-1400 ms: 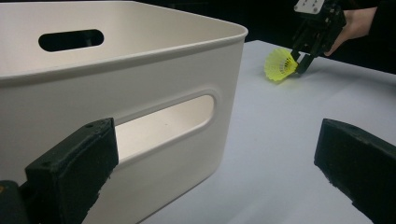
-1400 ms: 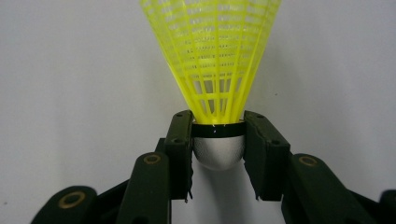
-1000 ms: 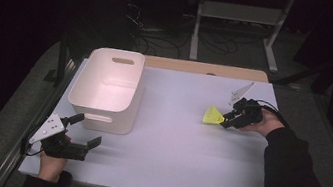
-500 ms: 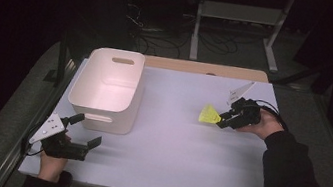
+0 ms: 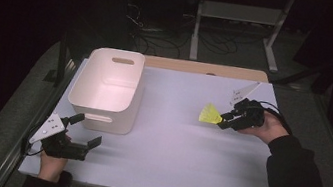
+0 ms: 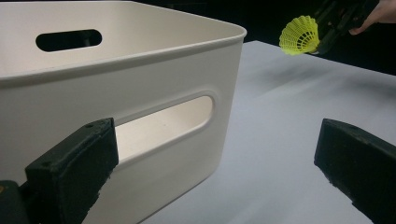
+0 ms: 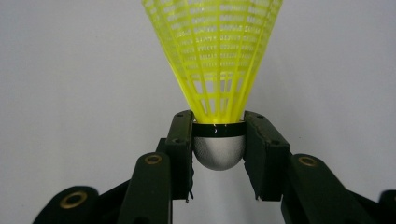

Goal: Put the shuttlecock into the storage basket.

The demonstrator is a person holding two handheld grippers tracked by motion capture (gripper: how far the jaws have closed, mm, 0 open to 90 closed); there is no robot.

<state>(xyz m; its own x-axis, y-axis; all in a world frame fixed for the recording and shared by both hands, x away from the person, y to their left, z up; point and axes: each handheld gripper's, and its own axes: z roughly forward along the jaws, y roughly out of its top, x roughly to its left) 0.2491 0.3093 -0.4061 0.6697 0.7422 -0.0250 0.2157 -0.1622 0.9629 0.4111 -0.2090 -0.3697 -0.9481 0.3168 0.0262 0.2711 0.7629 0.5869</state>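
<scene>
A yellow plastic shuttlecock (image 5: 210,114) with a silver cap (image 7: 218,151) is held above the white table (image 5: 170,150), right of centre. My right gripper (image 5: 225,120) is shut on its cap, the skirt pointing left toward the bin; in the right gripper view both pads (image 7: 182,135) press the cap's sides. In the left gripper view the shuttlecock (image 6: 300,35) hangs far off at the upper right. A white plastic bin (image 5: 107,89) with handle slots stands at the left. My left gripper (image 5: 83,131) rests open at the table's near left corner, just in front of the bin (image 6: 116,93), with nothing between its jaws.
The white table ends near the bin's left side and along the front by my left hand. A wooden strip (image 5: 204,68) runs along the far edge. Beyond it the dark floor holds cables and a metal frame (image 5: 235,28).
My right gripper has lifted the shuttlecock a little and carried it slightly left toward the bin. The left gripper has stayed where it was.
</scene>
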